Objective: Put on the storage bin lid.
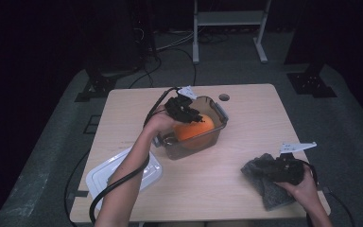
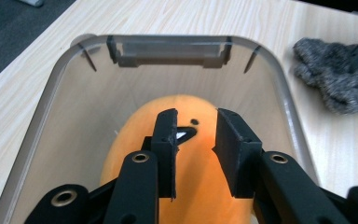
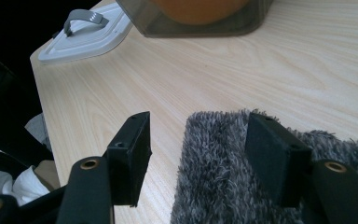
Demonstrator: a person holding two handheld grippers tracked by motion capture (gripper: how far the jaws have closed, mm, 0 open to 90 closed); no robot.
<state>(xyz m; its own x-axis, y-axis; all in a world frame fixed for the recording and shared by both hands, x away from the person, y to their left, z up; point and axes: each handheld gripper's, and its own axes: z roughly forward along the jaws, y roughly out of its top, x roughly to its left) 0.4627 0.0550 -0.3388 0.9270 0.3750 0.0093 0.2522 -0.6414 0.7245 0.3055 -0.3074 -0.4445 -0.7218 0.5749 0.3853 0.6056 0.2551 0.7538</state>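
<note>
The left tool (image 2: 195, 140) sat narrowed over the orange toy (image 2: 186, 154) inside the clear container (image 2: 42, 121), the toy's long axis running straight away beneath it; rightward, the right tool (image 3: 200, 154) stood wide over the grey cloth (image 3: 214, 186) on the counter (image 3: 214, 74)

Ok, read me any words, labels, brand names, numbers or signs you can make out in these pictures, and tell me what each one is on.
None: no readable text anywhere.
The orange toy in the clear container carries small dark marks, but they are not letters.
The white lid, the grey fuzzy cloth, the wooden table and both grippers' black fingers bear no print that shows.
</note>
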